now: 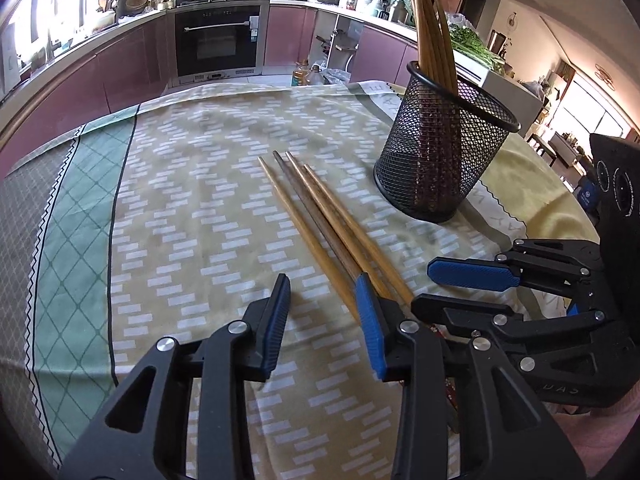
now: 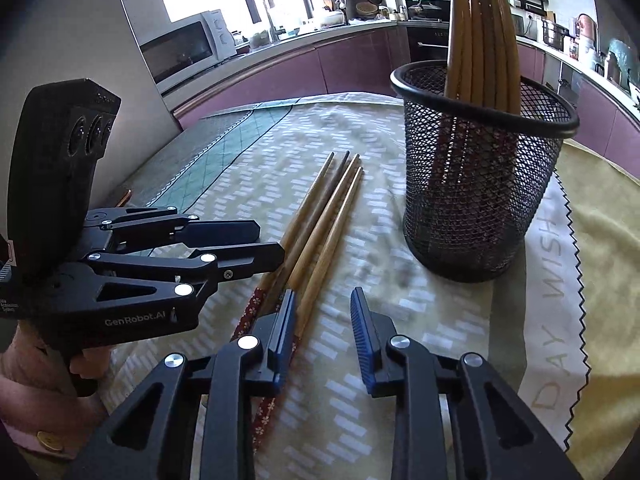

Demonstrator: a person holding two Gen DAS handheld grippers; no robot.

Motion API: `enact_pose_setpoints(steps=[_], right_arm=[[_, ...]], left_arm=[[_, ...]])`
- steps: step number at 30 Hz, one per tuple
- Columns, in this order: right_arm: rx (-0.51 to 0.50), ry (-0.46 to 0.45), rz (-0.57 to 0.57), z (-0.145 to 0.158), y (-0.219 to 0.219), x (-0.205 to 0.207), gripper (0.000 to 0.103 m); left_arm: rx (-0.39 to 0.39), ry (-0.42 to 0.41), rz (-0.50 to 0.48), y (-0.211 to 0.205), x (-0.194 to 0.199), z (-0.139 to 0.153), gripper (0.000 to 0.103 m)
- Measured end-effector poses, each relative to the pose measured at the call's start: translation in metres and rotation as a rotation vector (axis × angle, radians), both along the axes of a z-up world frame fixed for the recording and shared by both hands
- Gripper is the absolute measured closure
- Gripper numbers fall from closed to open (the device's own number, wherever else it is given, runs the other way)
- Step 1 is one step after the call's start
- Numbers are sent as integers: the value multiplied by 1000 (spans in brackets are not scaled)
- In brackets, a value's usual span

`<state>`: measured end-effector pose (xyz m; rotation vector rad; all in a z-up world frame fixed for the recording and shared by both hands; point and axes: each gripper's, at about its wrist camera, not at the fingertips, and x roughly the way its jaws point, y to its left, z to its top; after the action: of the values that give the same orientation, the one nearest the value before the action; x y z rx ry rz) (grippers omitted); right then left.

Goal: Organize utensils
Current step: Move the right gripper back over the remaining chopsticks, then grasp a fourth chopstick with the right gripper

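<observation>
Several wooden chopsticks lie side by side on the patterned tablecloth, with their red flowered ends toward me. A black mesh holder stands to their right, and more chopsticks stand upright in it. My left gripper is open over the near ends, its right finger resting across the bundle. My right gripper is open too. The rightmost chopstick lies below its gap, close to the left pad, and neither pad presses on it.
A cream cloth with a zigzag edge covers the table's right side. A hand in a pink sleeve holds the left gripper. Kitchen counters, an oven and a microwave line the far walls.
</observation>
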<state>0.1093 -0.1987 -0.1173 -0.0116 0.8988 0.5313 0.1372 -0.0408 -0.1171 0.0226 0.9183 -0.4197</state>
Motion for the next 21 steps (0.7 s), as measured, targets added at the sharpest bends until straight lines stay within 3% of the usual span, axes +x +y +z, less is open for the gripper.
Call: enact_pose_setpoints(steps=[6, 14, 18, 21], right_arm=[[-39, -7, -5, 0, 7, 4, 78], [-64, -16, -21, -1, 15, 17, 80], [-66, -18, -49, -2, 15, 23, 92], [-44, -6, -59, -2, 11, 25, 95]], left_arm=[[31, 3, -4, -4, 8, -1, 69], [37, 6, 3, -2, 13, -3, 80], [22, 8, 22, 0, 16, -4, 86], [9, 11, 37, 2, 17, -5, 90]])
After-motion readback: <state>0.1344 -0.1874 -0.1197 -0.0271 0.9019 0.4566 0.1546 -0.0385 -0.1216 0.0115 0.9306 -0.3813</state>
